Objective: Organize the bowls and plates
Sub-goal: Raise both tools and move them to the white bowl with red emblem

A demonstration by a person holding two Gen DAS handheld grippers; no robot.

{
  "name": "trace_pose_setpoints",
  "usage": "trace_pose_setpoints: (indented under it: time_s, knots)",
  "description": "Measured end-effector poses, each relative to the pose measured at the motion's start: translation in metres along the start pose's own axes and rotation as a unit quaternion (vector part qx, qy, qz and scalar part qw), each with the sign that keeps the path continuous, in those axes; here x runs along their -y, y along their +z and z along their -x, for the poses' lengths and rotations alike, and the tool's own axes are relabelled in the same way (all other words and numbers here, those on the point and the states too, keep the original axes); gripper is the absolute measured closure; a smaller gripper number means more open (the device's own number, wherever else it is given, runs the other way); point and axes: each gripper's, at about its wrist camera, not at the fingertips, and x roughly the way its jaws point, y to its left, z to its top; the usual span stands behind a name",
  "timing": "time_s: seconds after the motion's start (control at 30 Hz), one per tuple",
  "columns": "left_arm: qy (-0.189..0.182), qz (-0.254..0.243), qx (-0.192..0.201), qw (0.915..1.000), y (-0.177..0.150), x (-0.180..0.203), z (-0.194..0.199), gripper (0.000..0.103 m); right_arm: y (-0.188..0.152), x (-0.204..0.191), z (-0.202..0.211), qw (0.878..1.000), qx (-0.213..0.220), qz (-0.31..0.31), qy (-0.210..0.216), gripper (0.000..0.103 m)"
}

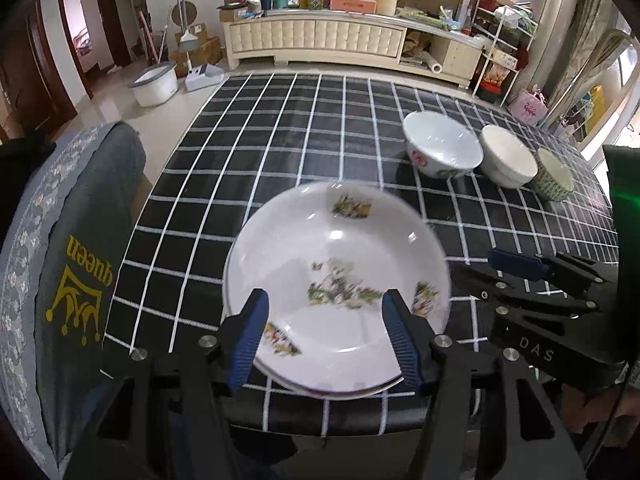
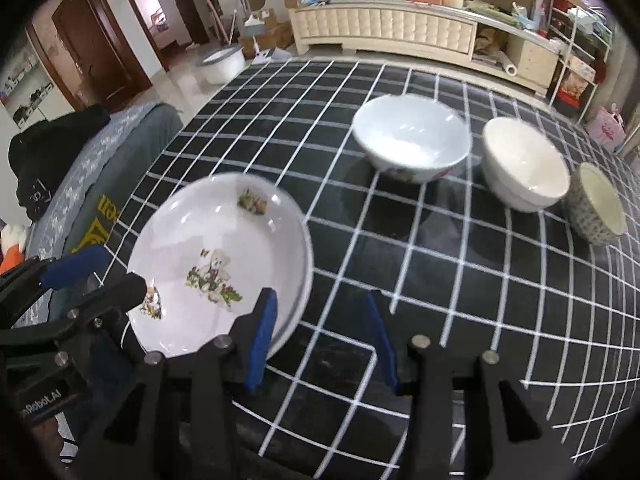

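Observation:
White plates with a flower print [image 1: 336, 280] lie stacked near the table's front edge; they also show in the right wrist view [image 2: 216, 256]. My left gripper [image 1: 326, 336] is open, its blue fingers on either side of the stack's near rim. My right gripper [image 2: 320, 340] is open and empty, just right of the plates, above the cloth. Three bowls stand in a row further back: a white bowl with red print [image 1: 442, 150] [image 2: 412, 140], a plain white bowl [image 1: 508, 156] [image 2: 524, 164] and a patterned bowl [image 1: 554, 174] [image 2: 598, 204].
The table has a black cloth with a white grid [image 1: 280, 128]. A grey chair cover with gold "queen" lettering [image 1: 80, 264] stands at the left edge. A cabinet with clutter [image 1: 320, 36] and a white tub [image 1: 154, 84] are beyond the table.

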Motion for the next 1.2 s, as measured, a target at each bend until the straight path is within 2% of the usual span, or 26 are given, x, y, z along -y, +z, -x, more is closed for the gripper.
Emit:
trace_pose_setpoints:
  time_s: [0.23, 0.4, 0.53, 0.67, 0.73, 0.87, 1.0, 1.1, 1.2]
  knots:
    - [-0.013, -0.02, 0.018, 0.9996, 0.029, 0.027, 0.007, 0.046, 0.016, 0.026, 0.025, 1.0, 0.025, -0.009, -0.011, 0.052]
    - [-0.03, -0.022, 0.021, 0.9991, 0.051, 0.043, 0.006, 0.046, 0.03, 0.041, 0.032, 0.999, 0.032, -0.015, -0.016, 0.051]
    - [-0.03, -0.032, 0.025, 0.9987, 0.068, 0.054, 0.001, 0.046, 0.043, 0.055, 0.033, 0.999, 0.034, -0.028, -0.013, 0.051]
    - [-0.039, -0.037, 0.023, 0.9983, 0.088, 0.062, -0.009, 0.046, 0.059, 0.068, 0.027, 0.999, 0.034, -0.034, -0.017, 0.051]
    - [-0.041, -0.042, 0.022, 0.998, 0.098, 0.066, -0.016, 0.04, 0.066, 0.075, 0.023, 0.999, 0.032, -0.038, -0.016, 0.051]
    - [-0.044, -0.055, 0.02, 0.9973, 0.119, 0.072, -0.032, 0.039, 0.079, 0.083, 0.012, 0.999, 0.028, -0.04, -0.022, 0.05]
    - [-0.038, -0.062, 0.007, 0.9973, 0.139, 0.075, -0.055, 0.039, 0.088, 0.087, 0.0, 0.999, 0.038, -0.026, -0.004, 0.038]
    - [-0.032, -0.067, -0.003, 0.9972, 0.152, 0.074, -0.075, 0.039, 0.095, 0.093, -0.012, 0.999, 0.042, -0.018, -0.007, 0.036]
    - [-0.041, -0.068, -0.013, 0.9968, 0.159, 0.074, -0.09, 0.039, 0.1, 0.101, -0.026, 0.999, 0.036, -0.021, -0.001, 0.036]
